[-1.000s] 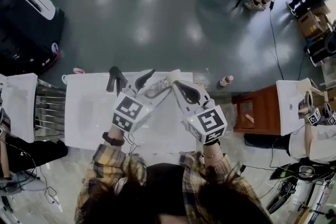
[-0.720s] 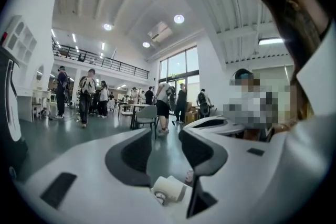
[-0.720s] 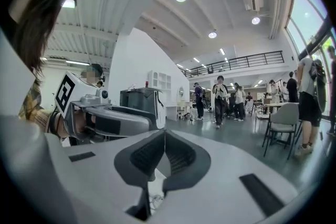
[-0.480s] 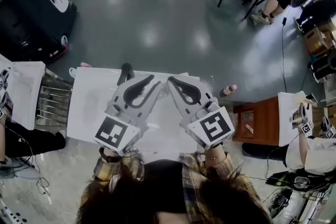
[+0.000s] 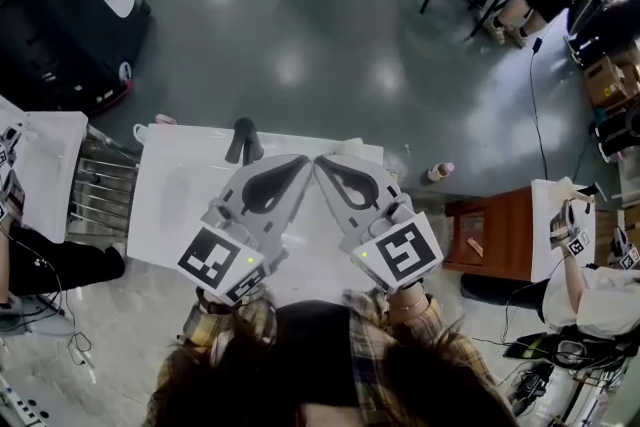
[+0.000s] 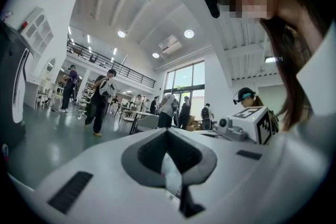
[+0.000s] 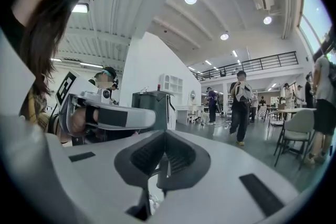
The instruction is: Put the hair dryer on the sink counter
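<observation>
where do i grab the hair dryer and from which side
Grip the hair dryer by its slim handle, likely the leg pointing towards you. It seems to lie flat at the far edge of the white counter, so come down from above with the nearer left gripper, opened first.

I count two grippers, the left gripper [image 5: 298, 163] and the right gripper [image 5: 325, 165]. There is one hair dryer [image 5: 243, 139]. There are three white tables: the middle table [image 5: 165, 215], the left table [image 5: 45, 165] and the right table [image 5: 548, 205]. Around them are one pink bottle [image 5: 436, 172], one brown wooden stand [image 5: 500, 215] and one big black machine [image 5: 70, 15].
</observation>
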`<state>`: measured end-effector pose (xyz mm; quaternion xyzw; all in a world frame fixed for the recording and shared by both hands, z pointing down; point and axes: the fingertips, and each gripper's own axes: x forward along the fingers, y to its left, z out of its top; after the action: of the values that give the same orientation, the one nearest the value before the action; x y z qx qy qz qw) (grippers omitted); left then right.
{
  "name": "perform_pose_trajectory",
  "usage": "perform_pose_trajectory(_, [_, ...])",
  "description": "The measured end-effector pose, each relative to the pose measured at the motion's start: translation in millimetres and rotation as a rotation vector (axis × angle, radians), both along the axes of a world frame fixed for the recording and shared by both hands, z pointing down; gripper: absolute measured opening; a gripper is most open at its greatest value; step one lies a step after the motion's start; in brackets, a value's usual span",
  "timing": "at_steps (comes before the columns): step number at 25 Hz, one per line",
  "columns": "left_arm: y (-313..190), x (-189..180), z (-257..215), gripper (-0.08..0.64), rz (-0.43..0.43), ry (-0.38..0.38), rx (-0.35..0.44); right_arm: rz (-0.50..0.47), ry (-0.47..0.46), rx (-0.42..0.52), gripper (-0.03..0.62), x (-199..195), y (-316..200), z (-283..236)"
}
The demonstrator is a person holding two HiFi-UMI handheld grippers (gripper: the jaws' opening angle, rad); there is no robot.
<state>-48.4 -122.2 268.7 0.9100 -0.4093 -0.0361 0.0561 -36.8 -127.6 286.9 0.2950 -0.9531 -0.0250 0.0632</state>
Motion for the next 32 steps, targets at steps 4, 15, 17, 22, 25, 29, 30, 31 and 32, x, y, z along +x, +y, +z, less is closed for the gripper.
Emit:
perform_pose_trajectory(4, [-2,3,3,0.018,0.012,-0.015,0.002,0.026,-0.009,-0.007,0.015,5,-4,2])
perform_pose_trajectory(15, [-7,3,5,0.017,-0.004,-0.042,0.002,0.037,-0.018,-0.012,0.015,11,-12,0])
perform_pose_trajectory(17, [-8,3,5,0.017,-0.01,-0.046,-0.001,0.034,-0.025,-0.018,0.015,12,-13,0])
perform_pose_trajectory(22, [-9,2,6,0.017,-0.024,-0.047,-0.009,0.03,-0.031,-0.023,0.015,13,-14,1])
perform_pose_trajectory(25, [-10,1,7,0.017,-0.029,-0.058,-0.02,0.028,-0.025,-0.026,0.015,13,-15,2])
perform_pose_trajectory(29, [-8,3,8,0.017,-0.025,-0.06,-0.026,0.031,-0.025,-0.03,0.015,14,-14,4])
perform_pose_trajectory(30, [-8,4,7,0.017,-0.021,-0.054,-0.026,0.031,-0.025,-0.03,0.015,13,-14,4])
perform_pose_trajectory(31, [-7,5,6,0.017,-0.017,-0.05,-0.029,0.031,-0.024,-0.03,0.015,14,-14,4])
perform_pose_trajectory(32, [-6,6,6,0.017,-0.014,-0.049,-0.031,0.032,-0.023,-0.029,0.015,14,-14,4])
